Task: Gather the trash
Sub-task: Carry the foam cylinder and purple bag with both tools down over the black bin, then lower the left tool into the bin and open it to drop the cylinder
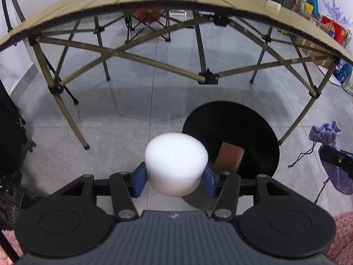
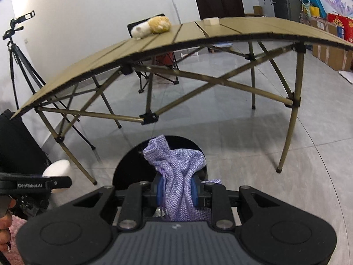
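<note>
My left gripper (image 1: 175, 180) is shut on a white foam cylinder (image 1: 175, 161), its blue pads pressing both sides, just left of and above a black round bin (image 1: 238, 123) on the floor. A brown block (image 1: 230, 155) lies inside the bin. My right gripper (image 2: 177, 191) is shut on a purple knitted drawstring pouch (image 2: 176, 172), held over the bin (image 2: 128, 167). In the left wrist view the pouch (image 1: 326, 132) and right gripper (image 1: 337, 160) show at the right edge. In the right wrist view the foam cylinder (image 2: 57, 168) and left gripper (image 2: 59, 182) show at the left.
A tan folding table (image 1: 132, 0) on crossed legs stands just beyond the bin, with a plush toy (image 2: 152, 26) and a small box (image 2: 210, 21) on top. A tripod (image 2: 15, 50) stands at the left, a folding chair behind, boxes and bags (image 1: 331, 28) along the right wall.
</note>
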Action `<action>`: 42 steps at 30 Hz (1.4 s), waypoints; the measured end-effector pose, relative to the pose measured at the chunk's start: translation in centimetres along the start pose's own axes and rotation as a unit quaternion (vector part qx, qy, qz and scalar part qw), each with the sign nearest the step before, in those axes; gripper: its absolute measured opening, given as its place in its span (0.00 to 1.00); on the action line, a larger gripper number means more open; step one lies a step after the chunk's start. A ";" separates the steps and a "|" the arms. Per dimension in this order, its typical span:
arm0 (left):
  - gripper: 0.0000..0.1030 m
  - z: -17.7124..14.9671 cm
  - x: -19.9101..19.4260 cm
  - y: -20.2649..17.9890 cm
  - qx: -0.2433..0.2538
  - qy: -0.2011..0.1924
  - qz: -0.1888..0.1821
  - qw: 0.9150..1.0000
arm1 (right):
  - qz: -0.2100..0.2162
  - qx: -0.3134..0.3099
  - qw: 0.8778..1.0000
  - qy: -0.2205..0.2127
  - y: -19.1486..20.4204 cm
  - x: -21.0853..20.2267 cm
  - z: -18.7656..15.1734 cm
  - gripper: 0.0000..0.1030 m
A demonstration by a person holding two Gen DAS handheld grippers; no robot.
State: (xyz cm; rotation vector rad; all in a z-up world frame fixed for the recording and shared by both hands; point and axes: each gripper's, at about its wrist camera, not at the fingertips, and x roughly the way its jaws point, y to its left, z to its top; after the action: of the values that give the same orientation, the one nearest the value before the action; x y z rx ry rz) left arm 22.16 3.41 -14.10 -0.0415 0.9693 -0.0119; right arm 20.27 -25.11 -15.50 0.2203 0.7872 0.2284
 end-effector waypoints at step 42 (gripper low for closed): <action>0.52 2.6 8.8 -9.5 0.034 0.096 -0.029 0.994 | -0.060 0.070 0.995 0.026 -7.2 4.3 -1.1 0.23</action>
State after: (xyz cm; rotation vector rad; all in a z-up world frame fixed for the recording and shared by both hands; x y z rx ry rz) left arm 29.39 -6.22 -19.50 -0.0061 1.1584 -0.1029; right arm 23.28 -30.68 -21.11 0.2986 0.8657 0.0666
